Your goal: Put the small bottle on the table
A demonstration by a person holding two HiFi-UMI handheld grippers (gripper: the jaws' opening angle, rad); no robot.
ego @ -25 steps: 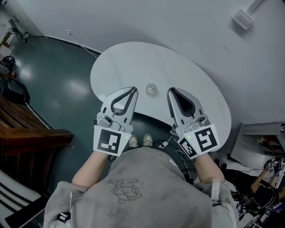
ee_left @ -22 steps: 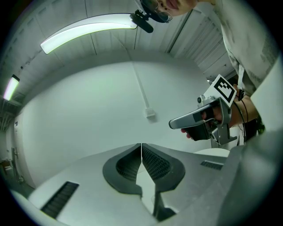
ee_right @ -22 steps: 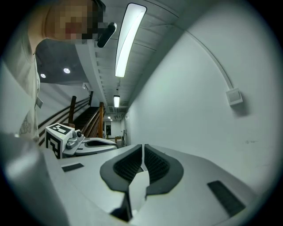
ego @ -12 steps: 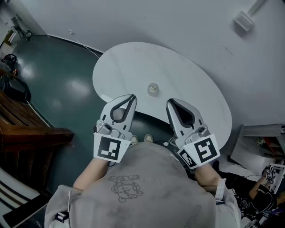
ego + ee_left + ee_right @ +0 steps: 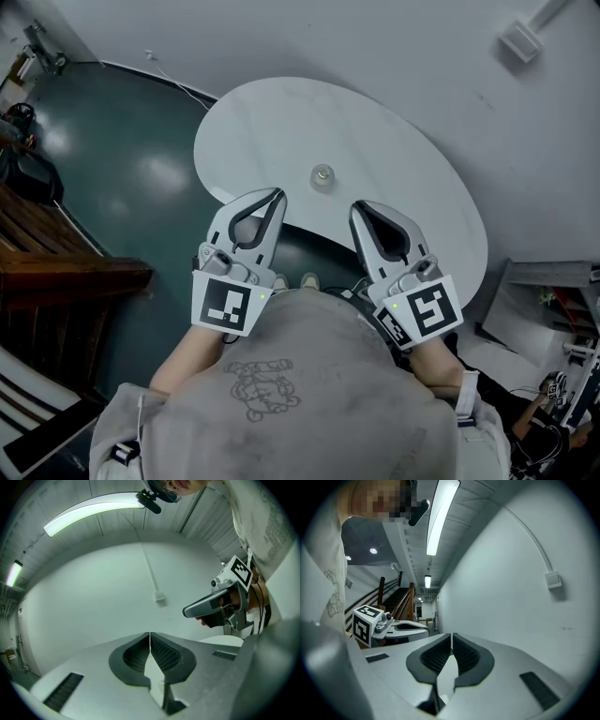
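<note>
Small bottle (image 5: 322,175) stands on the round table (image 5: 412,159); I see left gripper (image 5: 277,195) and right gripper (image 5: 357,208), all 4 jaws pressed together, empty.

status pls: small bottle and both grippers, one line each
small bottle: standing on the table near its near edge, not held, apart from both grippers
left gripper: shut, tips together, nothing between the jaws
right gripper: shut, tips together, nothing between the jaws
</note>
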